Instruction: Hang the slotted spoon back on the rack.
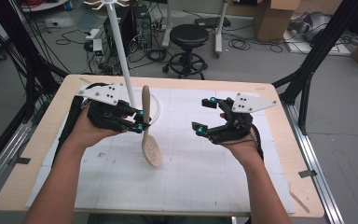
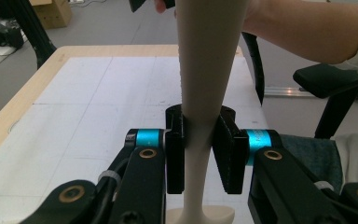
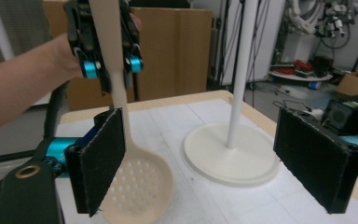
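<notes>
above the white gridded mat (image 1: 191, 177) on the wooden table (image 1: 42, 154), the left gripper (image 1: 141, 120) holds a cream slotted spoon (image 1: 149, 135) by its handle — the two black pads are clamped against the narrow part of the handle, one on each side, as the left gripper view shows with the spoon (image 2: 200, 93) rising between them. seen from above, the spoon hangs nearly upright with its handle end up and its perforated bowl down, low over the mat; whether the bowl touches the mat cannot be told. in the right gripper view the spoon's bowl (image 3: 137, 186) with its round holes sits low near the mat, and the left gripper (image 3: 108, 65) grips the handle above it.

the right gripper (image 1: 206, 114) is well apart from the spoon, off to the right over the mat, with its jaws spread wide and nothing between them — its own view shows the two pads far apart.

behind the spoon stands a white stand (image 1: 121, 51), a thin upright pole on a round base (image 3: 230, 154) that rests on the mat; the spoon's handle overlaps the base's edge in the high view. a black stool (image 1: 188, 42) stands on the floor beyond the table.
</notes>
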`<state>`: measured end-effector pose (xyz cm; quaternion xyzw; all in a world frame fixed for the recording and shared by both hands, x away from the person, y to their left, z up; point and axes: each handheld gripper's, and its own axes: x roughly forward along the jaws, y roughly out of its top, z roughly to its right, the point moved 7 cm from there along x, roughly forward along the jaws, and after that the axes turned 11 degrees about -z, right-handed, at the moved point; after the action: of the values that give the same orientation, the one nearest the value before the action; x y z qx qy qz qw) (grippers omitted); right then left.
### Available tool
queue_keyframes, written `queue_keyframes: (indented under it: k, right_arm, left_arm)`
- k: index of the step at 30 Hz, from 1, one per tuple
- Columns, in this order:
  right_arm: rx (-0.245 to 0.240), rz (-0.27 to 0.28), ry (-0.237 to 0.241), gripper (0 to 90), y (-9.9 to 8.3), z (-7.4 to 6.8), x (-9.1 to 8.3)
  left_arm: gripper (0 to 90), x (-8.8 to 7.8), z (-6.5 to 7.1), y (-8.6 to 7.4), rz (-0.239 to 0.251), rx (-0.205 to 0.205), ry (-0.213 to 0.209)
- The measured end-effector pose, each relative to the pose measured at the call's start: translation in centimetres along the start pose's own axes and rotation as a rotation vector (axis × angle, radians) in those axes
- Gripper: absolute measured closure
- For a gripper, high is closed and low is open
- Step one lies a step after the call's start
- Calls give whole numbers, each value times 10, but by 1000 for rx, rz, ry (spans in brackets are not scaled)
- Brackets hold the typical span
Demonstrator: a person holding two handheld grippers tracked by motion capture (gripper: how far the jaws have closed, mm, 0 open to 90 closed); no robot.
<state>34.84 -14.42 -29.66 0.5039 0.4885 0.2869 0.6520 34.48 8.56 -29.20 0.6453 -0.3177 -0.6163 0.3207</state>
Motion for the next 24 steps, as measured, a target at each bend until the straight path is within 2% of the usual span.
queue_keyframes:
  k: [2,3,8,16,24]
  right_arm:
    - [-8,3,7,163,3,-1,2]
    - [-14,12,28,163,10,-4,6]
    - [-36,11,46,163,20,-8,15]
    - [-42,17,75,164,26,-14,22]
    - [-36,43,151,176,37,-24,34]
  left_arm:
    - [757,3,0,1,-4,2,-6]
    - [757,5,1,3,-3,6,-11]
    - [756,7,1,6,-6,16,-16]
    - [757,11,2,9,-5,17,-20]
    - [757,20,5,18,1,35,-42]
